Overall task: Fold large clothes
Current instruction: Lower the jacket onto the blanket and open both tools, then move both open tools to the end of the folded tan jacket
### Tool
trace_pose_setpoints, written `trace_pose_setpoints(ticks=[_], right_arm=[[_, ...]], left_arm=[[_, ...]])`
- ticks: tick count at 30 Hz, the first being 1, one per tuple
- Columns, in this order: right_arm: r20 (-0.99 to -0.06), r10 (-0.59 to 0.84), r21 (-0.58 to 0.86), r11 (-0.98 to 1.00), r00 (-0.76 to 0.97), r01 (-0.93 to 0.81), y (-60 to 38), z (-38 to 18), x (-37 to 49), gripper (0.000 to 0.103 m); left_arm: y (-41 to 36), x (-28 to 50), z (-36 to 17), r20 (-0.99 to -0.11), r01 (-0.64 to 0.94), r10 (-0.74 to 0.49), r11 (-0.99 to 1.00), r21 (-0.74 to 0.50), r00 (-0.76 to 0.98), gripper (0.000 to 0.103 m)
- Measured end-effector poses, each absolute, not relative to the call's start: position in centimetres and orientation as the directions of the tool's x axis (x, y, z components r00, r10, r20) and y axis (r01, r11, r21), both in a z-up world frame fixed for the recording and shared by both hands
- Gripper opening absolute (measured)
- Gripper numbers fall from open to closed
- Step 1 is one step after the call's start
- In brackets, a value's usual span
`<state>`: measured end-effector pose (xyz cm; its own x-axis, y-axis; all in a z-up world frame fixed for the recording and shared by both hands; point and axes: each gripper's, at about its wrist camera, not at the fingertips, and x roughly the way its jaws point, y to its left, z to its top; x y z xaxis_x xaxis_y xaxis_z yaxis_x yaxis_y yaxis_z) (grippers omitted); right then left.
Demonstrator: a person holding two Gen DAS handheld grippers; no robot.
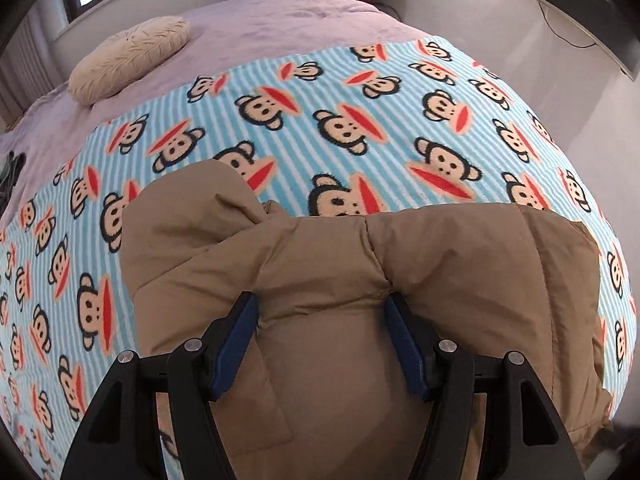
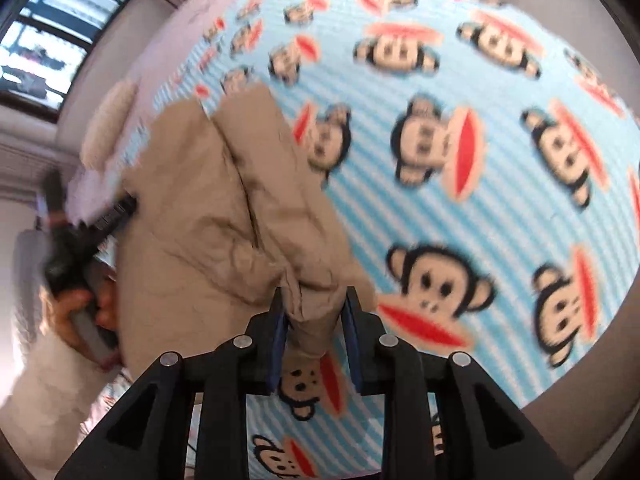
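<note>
Tan coat [image 1: 360, 280] bunched on the monkey blanket [image 1: 360, 120], near the bed's foot. Left gripper [image 1: 320, 312] clamps a thick puffy roll, jaws wide. Right gripper [image 2: 314, 308] stands narrow around a thin fold [image 2: 310, 320]; contact unclear through blur. Risks: slick fabric slipping free, padding springing back, blanket dragging along.

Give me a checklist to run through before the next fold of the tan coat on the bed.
1. Left gripper on a thick fold of the coat: ok, fabric fills the space between its fingers.
2. Right gripper on a coat corner: cannot tell, cloth hangs between the fingers but pad contact is blurred.
3. Coat on the monkey blanket: ok.
4. Pillow apart from the coat: ok.
5. Coat lying flat: not ok, it is bunched.
</note>
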<state>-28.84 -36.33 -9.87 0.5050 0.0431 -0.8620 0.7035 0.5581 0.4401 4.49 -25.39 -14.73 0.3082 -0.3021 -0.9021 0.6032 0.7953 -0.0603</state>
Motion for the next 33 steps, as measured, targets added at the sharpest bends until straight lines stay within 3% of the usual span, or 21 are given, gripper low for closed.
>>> trace_pose_setpoints(ticks=[5, 10, 21, 25, 30, 31, 33], right_arm=[[-0.828, 0.08, 0.459, 0.666, 0.555, 0.588, -36.9, -7.1, -25.5, 0.029], [-0.9, 0.178, 0.378, 0.773, 0.397, 0.51, -34.9, -11.4, -20.6, 0.029], [-0.895, 0.277, 0.423, 0.777, 0.35, 0.466, -35.6, -11.3, -19.9, 0.03], [-0.888, 0.286, 0.434, 0.779, 0.359, 0.453, -36.3, -10.9, -20.3, 0.039], [-0.888, 0.285, 0.433, 0.782, 0.36, 0.449, -37.1, -10.3, -20.8, 0.042], [-0.889, 0.283, 0.431, 0.783, 0.36, 0.449, -37.3, -10.2, -20.8, 0.042], [-0.89, 0.281, 0.429, 0.784, 0.36, 0.449, -37.7, -10.0, -21.0, 0.042]], left_arm=[[-25.4, 4.2, -14.7, -0.904, 0.592, -0.278, 0.805, -0.036, 0.324, 0.068], [-24.5, 4.2, -13.4, -0.916, 0.534, -0.233, 0.845, -0.024, 0.327, 0.068], [-19.5, 0.9, -9.6, -0.945, 0.433, -0.146, 0.901, -0.005, 0.293, 0.068], [-18.0, -0.7, -9.3, -0.952, 0.412, -0.123, 0.911, 0.004, 0.28, 0.068], [-16.3, -2.3, -9.5, -0.96, 0.391, -0.105, 0.921, 0.005, 0.261, 0.068], [-15.9, -2.6, -9.6, -0.962, 0.384, -0.107, 0.923, -0.003, 0.25, 0.07], [-15.3, -2.9, -9.8, -0.964, 0.368, -0.108, 0.93, -0.011, 0.243, 0.1]])
